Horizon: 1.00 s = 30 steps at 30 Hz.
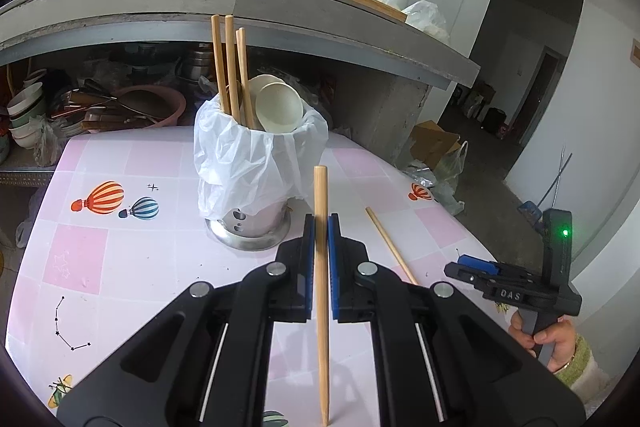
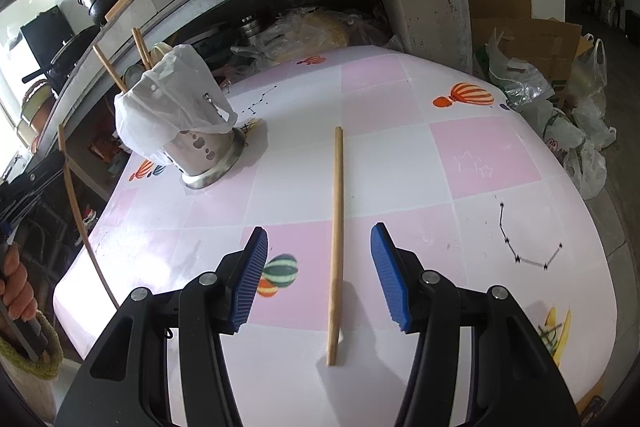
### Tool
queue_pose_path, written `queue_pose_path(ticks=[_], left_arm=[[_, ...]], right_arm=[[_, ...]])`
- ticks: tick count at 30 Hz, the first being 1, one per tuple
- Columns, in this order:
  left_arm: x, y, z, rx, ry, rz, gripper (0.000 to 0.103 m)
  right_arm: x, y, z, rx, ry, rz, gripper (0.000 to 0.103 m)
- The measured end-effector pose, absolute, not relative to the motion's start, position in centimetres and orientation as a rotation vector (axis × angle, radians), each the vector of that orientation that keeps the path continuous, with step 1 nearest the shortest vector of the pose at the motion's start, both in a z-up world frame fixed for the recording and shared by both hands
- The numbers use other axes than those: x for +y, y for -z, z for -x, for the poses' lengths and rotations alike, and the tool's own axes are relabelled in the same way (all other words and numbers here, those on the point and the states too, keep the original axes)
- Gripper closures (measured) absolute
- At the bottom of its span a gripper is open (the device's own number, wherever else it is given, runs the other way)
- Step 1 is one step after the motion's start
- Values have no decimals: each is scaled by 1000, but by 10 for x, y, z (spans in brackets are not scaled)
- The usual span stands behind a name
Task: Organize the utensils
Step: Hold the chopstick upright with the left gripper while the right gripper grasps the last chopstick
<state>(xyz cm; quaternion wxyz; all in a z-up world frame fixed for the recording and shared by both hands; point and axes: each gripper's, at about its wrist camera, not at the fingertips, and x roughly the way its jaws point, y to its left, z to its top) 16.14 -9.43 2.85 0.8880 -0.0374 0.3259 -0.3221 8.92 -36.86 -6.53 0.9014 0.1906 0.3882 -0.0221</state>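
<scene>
The left gripper [image 1: 320, 223] has its blue pads [image 1: 307, 259] pinched tight on a wooden chopstick [image 1: 321, 267], which runs lengthwise between them, blunt end forward, above the table; the right gripper [image 2: 319, 259] stands half open, holding nothing, its pads either side of a second chopstick [image 2: 337, 227] lying flat on the pink-checked tablecloth [image 2: 480, 155]; beyond stands a steel utensil holder [image 1: 250, 223] draped in a white plastic bag [image 1: 256, 155], with three chopsticks [image 1: 230, 67] and pale spoons [image 1: 278, 107] upright inside.
</scene>
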Motion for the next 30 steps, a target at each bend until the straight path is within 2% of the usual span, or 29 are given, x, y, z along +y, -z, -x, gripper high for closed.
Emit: queue_pose_path(ticks=[10, 15, 30], left_arm=[[-84, -27, -164, 677, 660, 100, 97], [-82, -27, -165, 677, 654, 103, 97], [-81, -27, -167, 679, 645, 99, 97]], right_arm=[[-378, 76, -160, 867, 7, -370, 51], [-376, 91, -202, 933, 14, -311, 64], [-357, 114, -246, 1015, 99, -105, 80]])
